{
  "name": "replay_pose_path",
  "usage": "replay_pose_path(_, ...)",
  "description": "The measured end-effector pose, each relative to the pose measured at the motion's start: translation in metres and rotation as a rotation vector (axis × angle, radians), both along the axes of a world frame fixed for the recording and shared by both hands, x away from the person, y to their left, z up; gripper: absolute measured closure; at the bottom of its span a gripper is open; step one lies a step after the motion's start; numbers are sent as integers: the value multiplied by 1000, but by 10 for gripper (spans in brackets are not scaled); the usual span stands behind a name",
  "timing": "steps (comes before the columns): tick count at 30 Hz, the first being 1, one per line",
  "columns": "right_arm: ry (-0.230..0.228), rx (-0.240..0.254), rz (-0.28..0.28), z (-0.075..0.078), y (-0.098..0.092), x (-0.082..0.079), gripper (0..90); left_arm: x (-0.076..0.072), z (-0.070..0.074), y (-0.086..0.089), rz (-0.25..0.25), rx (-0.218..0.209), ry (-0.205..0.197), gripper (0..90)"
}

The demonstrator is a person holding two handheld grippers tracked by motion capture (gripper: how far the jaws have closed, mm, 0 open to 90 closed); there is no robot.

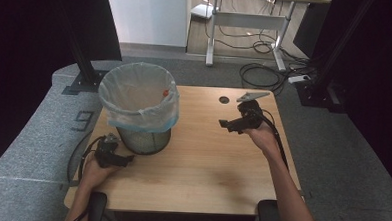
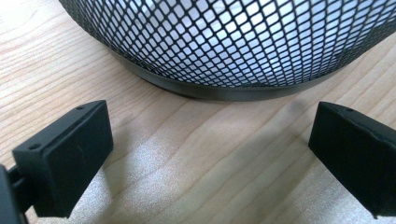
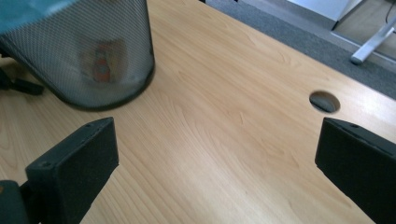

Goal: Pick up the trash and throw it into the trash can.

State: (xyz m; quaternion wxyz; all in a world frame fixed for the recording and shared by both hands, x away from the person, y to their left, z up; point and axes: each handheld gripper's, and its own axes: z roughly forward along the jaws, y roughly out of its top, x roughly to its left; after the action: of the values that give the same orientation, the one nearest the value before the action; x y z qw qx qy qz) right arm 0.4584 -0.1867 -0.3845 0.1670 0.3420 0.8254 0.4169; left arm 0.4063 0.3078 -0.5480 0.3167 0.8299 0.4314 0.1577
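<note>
Both grippers, left (image 1: 127, 160) by the bin's (image 1: 140, 105) base and right (image 1: 224, 125) above the table (image 1: 202, 161), gape wide and empty; bagged mesh bin holds an orange-marked item (image 1: 165, 93).

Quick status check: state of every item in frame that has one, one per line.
Black mesh wire wastebasket: upright on the wooden table.
Clear plastic bin liner: open, folded over the rim, something orange inside.
Left gripper: open, beside the wastebasket's base.
Right gripper: open, holding nothing.

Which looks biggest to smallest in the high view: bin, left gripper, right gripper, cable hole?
1. Mesh bin, clearly largest.
2. Right gripper and left gripper: alike, not ranked.
3. Cable hole, smallest.
</note>
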Motion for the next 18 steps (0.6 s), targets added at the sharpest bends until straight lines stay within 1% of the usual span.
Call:
replay_pose_path(1,-2,-3,-12,-6,-6,-4,0,0,0,0,1,0,0,0)
replay_pose_path(6,-2,-14,-44,-23,-21,-13,0,0,0,0,1,1,0,0)
replay_pose_path(11,-3,-39,-81,-46,-36,-25,0,0,0,0,2,0,0,0)
replay_pose_path(13,1,-31,-97,-57,-42,-30,0,0,0,0,2,0,-1,0)
replay_pose_path(14,1,-31,-97,-57,-42,-30,0,0,0,0,2,0,-1,0)
replay_pose_path(15,11,-22,-117,-71,-49,-35,0,0,0,0,3,0,-1,0)
replay_pose_path(18,26,-22,-142,-89,-57,-41,0,0,0,0,3,0,-1,0)
